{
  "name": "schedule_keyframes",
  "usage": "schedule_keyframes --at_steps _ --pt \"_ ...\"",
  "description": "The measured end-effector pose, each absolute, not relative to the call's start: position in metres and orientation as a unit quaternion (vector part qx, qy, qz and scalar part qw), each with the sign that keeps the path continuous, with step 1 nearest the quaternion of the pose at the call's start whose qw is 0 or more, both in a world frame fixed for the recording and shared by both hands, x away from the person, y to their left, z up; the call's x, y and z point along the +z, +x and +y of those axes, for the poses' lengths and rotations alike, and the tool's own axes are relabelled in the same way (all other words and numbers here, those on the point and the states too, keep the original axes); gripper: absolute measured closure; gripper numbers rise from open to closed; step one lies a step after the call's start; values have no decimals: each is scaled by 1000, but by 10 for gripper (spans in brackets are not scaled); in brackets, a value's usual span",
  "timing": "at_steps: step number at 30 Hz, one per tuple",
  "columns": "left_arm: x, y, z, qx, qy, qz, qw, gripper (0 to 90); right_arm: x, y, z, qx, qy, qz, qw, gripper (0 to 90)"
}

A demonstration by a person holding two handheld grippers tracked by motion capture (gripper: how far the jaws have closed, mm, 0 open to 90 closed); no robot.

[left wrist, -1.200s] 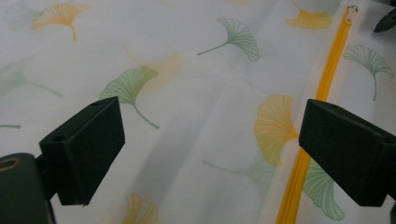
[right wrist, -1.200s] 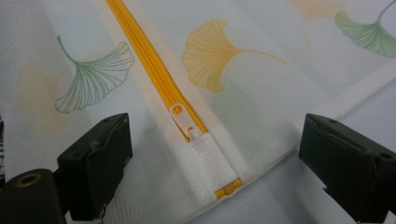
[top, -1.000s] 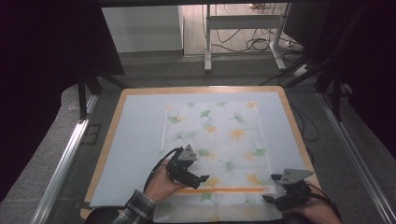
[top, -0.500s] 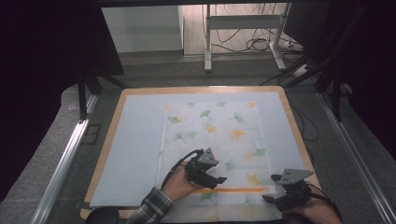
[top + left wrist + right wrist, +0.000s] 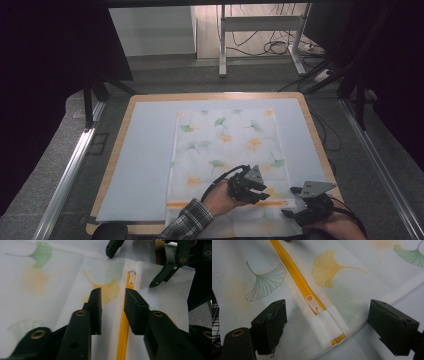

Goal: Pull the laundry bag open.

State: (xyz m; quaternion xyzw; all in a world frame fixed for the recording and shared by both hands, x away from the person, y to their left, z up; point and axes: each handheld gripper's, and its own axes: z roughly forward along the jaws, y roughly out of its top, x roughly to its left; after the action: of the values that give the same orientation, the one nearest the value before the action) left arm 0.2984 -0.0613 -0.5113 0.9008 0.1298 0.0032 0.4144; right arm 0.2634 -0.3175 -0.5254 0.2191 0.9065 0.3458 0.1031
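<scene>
High view looks down from above; both gripper views sit close, sharing the zipper [image 5: 299,277].

No legible text anywhere (only leaf prints)

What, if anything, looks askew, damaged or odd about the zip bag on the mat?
Nothing stands out. The ginkgo-print bag lies flat and square on the mat, its orange zip straight and undamaged, with the white pull at its end.
</scene>
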Motion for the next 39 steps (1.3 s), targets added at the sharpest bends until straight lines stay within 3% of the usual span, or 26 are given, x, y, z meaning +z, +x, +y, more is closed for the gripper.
schedule_keyframes --at_steps 9,20,37,39 --pt "-519 300 -94 -8 900 96 425 798 -526 263 -318 347 220 906 103 159" --pt "-526 295 -116 -9 908 73 412 841 -526 263 -318 349 219 905 104 159" --pt "-529 295 -121 -11 912 64 406 806 -526 263 -319 351 219 905 104 159" --pt "-529 294 -121 -13 912 62 405 832 -526 263 -319 351 219 905 103 159"
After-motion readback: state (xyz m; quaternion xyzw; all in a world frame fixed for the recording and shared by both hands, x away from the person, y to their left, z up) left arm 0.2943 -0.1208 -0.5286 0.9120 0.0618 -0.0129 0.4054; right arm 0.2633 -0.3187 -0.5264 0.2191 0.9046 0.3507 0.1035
